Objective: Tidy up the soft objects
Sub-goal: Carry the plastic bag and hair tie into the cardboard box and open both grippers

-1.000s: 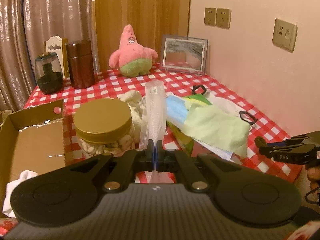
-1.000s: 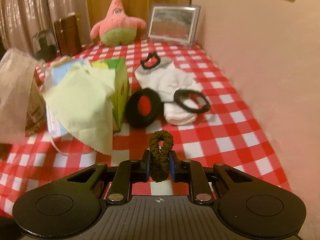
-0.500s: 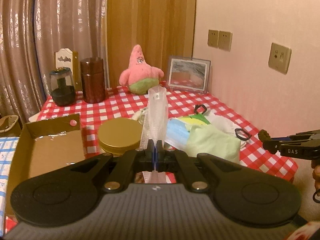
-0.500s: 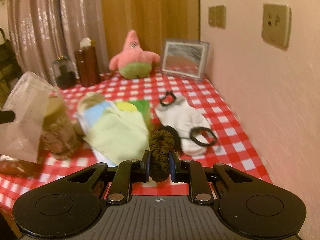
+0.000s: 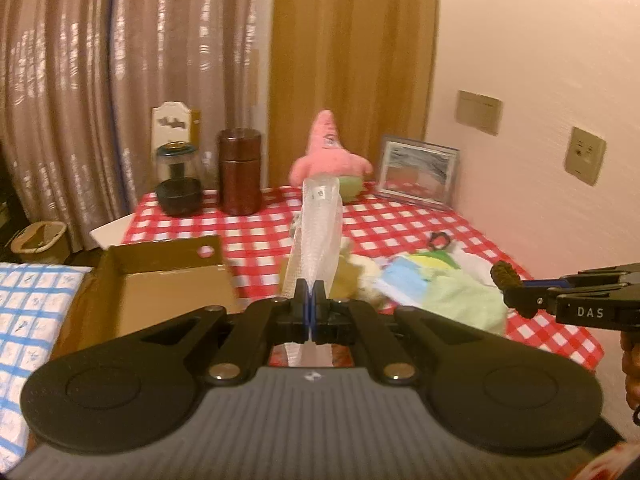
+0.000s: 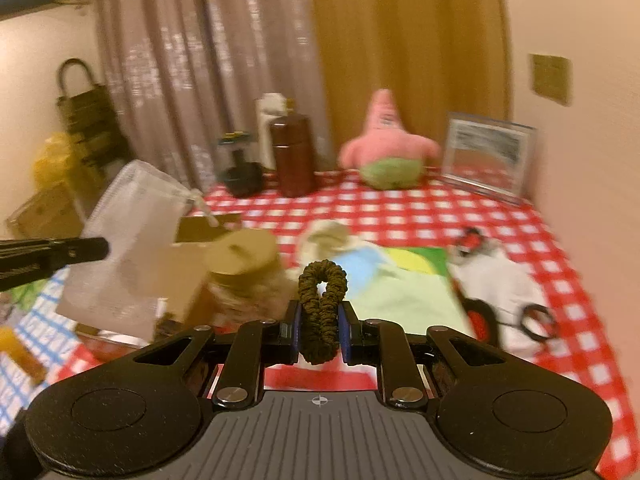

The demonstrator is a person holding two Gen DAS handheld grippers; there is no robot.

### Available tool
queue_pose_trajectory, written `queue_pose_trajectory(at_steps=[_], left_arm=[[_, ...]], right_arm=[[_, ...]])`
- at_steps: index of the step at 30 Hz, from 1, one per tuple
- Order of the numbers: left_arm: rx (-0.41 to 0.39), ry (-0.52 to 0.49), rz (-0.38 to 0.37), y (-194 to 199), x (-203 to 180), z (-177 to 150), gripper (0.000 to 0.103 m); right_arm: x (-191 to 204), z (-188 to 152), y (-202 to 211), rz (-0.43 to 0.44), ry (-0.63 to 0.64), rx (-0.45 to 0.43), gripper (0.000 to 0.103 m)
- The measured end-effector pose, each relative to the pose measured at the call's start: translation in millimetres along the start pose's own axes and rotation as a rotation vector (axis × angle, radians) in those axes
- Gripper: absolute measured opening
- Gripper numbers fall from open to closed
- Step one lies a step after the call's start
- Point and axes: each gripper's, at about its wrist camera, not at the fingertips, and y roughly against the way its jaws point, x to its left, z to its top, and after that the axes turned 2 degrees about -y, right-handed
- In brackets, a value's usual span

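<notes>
Both claws lifted up & back from tabletop [image 5: 400, 220] vs a sec ago: left claw [image 5: 309, 304] clamped on mesh bag [image 5: 318, 232], right claw [image 6: 320, 326] clamped on scrunchie [image 6: 322, 300], both items now airborne near box [image 5: 160, 280], prob. ready for bagging.

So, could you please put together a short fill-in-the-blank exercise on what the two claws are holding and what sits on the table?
1. The right claw is shut on a dark, looped hair ____.
2. The left claw pinches a translucent white mesh ____.
3. The pink starfish plush sits at the far end of the table, beside a framed ____.
4. The tablecloth is checked in white and ____.

Missing words: tie; bag; picture; red
</notes>
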Motion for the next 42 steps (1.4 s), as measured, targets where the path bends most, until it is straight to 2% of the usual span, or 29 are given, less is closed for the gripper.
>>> queue_pose_trajectory(at_steps=[7,12,18,25,27,28,29,31,42], left_arm=[[0.022,0.018,0.092,6.6,62.6,-1.4,0.0],[0.046,0.039,0.128,-2.5,107.6,-4.9,0.0],[0.091,0.05,0.151,-28.4,149.8,-15.1,0.0],[0.14,0.069,0.146,-69.7,176.5,-28.5,0.0],[0.152,0.074,0.148,-78.9,180.6,-32.1,0.004],[0.16,0.078,0.154,-82.9,182.5,-34.2,0.011],[0.167,0.085,0.161,-86.4,184.0,-34.6,0.022],[0.169,0.097,0.167,-87.1,187.1,-37.0,0.032],[0.163,0.168,0.199,-70.0,198.9,-55.0,0.039]], right_arm=[[67.7,9.8,-41.1,0.149,0.071,0.013,0.019],[110.6,7.5,-85.4,0.227,0.101,0.053,0.019],[146.1,3.4,-133.4,0.254,0.143,0.093,0.019],[157.3,0.5,-177.3,0.248,0.167,0.13,0.019],[159.5,-1.5,-187.0,0.247,0.166,0.139,0.019],[160.8,-2.2,-189.8,0.247,0.166,0.143,0.019],[161.6,-4.1,-192.3,0.246,0.165,0.148,0.019],[163.0,-7.0,-198.6,0.246,0.164,0.157,0.019],[164.0,-14.5,-224.1,0.292,0.161,0.173,0.02]])
